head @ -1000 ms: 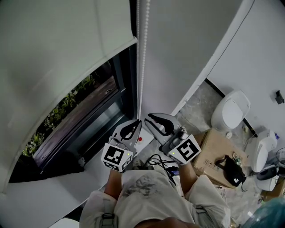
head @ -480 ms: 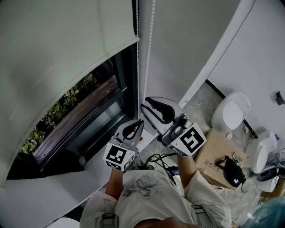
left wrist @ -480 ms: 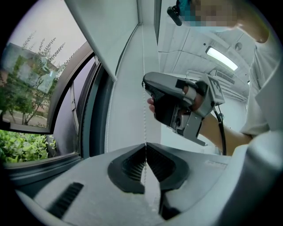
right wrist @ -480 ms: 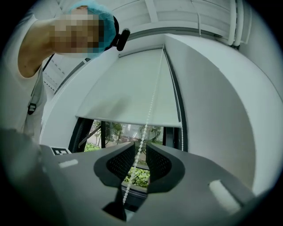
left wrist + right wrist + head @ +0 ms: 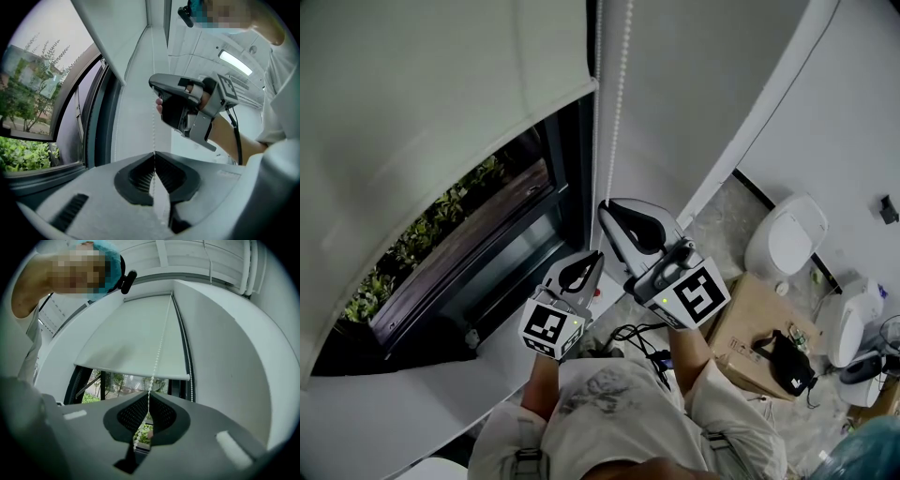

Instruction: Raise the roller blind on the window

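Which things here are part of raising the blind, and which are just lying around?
Part of the job:
- roller blind
- window
- bead chain
- left gripper and right gripper, both closed on the bead chain

Just lying about:
- cardboard box
- black bag
- cables on the floor

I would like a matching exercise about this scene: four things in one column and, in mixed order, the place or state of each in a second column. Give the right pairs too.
1 left gripper
2 right gripper
3 roller blind
4 cardboard box

A brown, on the floor
B shut on the bead chain, the higher grip
C partly raised, window glass bare below it
D shut on the bead chain, the lower grip

Pairs: 1-D, 2-B, 3-C, 4-A
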`<state>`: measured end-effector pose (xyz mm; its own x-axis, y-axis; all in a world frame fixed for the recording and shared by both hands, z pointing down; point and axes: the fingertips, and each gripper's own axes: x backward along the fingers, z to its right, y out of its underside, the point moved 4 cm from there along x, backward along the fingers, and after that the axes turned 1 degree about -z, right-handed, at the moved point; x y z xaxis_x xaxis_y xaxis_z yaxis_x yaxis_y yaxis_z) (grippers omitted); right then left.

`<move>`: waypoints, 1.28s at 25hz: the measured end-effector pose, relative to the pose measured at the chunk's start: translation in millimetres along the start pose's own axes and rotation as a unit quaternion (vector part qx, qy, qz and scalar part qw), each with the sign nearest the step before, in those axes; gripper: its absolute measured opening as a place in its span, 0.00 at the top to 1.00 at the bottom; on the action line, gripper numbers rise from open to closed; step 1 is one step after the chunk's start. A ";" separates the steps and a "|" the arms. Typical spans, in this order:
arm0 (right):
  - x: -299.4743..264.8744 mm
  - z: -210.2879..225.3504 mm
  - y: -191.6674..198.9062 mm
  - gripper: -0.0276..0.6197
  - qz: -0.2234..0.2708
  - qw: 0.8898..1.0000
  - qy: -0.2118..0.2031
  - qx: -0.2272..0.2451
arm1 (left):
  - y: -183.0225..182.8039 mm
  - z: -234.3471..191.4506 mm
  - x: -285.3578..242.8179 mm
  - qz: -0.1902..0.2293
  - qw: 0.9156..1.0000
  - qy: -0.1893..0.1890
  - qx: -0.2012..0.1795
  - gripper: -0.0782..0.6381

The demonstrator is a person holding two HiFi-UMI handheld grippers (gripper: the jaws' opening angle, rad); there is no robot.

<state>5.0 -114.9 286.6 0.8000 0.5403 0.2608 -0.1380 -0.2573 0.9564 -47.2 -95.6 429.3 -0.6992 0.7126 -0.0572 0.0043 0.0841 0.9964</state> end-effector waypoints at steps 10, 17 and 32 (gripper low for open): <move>9.1 -4.0 20.9 0.94 -0.009 1.000 0.012 0.006 | 23.4 1.2 -2.3 -0.023 1.000 0.002 0.011 0.87; 15.3 -8.8 42.8 0.94 -0.023 1.000 0.013 -0.004 | 45.9 0.1 -3.5 -0.040 0.999 0.006 0.019 0.87; 24.4 -13.5 73.4 0.94 -0.044 0.999 0.020 -0.018 | 78.6 -0.6 -9.0 -0.072 0.997 0.008 0.037 0.87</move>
<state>6.4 -109.8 365.0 0.7859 0.5916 0.1799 -0.0902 -0.1781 0.9799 -41.0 -95.8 508.2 -0.7080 0.6782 -0.1970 -0.0440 0.2361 0.9707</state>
